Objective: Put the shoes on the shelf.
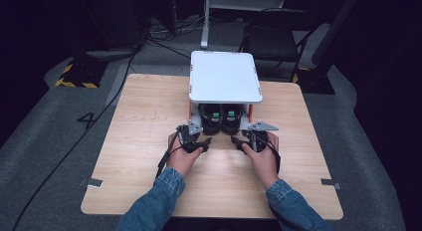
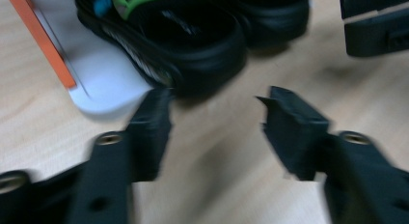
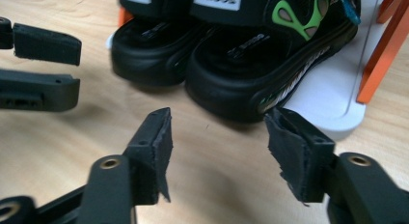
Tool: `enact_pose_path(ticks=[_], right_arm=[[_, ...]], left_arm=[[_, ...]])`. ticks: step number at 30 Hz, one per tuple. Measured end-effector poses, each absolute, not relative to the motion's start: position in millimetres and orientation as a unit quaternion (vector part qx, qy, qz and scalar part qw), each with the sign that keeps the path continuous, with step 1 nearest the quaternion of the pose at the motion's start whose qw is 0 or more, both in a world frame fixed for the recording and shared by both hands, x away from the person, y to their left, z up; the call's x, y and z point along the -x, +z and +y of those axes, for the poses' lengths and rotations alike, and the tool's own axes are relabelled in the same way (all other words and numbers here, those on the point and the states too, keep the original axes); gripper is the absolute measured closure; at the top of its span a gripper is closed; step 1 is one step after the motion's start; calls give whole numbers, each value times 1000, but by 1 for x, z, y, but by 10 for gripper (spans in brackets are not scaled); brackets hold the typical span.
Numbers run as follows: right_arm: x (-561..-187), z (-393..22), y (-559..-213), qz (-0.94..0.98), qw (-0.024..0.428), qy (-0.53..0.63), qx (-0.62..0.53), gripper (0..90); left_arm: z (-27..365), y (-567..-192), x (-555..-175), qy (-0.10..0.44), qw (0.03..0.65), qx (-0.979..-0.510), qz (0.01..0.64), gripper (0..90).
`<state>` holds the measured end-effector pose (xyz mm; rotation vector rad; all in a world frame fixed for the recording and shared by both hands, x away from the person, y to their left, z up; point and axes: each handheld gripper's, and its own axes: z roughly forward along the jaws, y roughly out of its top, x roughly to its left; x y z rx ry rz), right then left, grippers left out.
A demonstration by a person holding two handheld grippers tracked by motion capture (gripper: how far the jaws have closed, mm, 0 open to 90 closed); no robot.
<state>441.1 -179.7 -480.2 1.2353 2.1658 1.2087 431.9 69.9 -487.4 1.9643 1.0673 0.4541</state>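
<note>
A pair of black sandals with green strap details stands on the lower tray of a white rack (image 1: 226,76), heels toward me. The left sandal (image 1: 211,119) and the right sandal (image 1: 232,119) sit side by side. My left gripper (image 1: 205,143) rests low over the table just in front of the left sandal (image 2: 193,45); its jaws (image 2: 217,105) are open with only bare wood between them. My right gripper (image 1: 237,143) is level with it in front of the right sandal (image 3: 270,64), also open and empty (image 3: 219,125). The two grippers' tips point toward each other.
The rack's white base tray (image 3: 333,103) and orange posts (image 3: 381,60) frame the sandals, and its top shelf overhangs them. Wooden table (image 1: 149,111) spreads left and right of the rack. A black folding chair (image 1: 273,39) and cables lie on the floor beyond.
</note>
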Motion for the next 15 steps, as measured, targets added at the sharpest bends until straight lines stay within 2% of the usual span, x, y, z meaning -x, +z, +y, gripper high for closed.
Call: enact_pose_path(ticks=[2, 5, 6, 8, 9, 11, 15], right_arm=[[-448, -177, -483, 767, 185, 429, -439, 375], [-455, -173, -487, 769, 190, 427, -436, 357], [-458, -171, -489, 770, 195, 425, -434, 349], [-463, -167, -491, 775, 206, 417, -427, 308], [-465, -166, -493, 779, 218, 410, -421, 300], [-469, -166, -495, 786, 227, 402, -412, 286], [-479, -173, -495, 797, 214, 406, -392, 284]], left_arm=[[67, -491, -436, 185, 419, -779, 428, 314], [64, -497, -443, 194, 419, -776, 430, 292], [64, -499, -446, 192, 416, -777, 431, 299], [62, -499, -450, 190, 410, -780, 434, 392], [62, -499, -452, 197, 408, -783, 426, 409], [61, -495, -456, 196, 404, -788, 422, 388], [59, -493, -462, 196, 420, -780, 421, 394]])
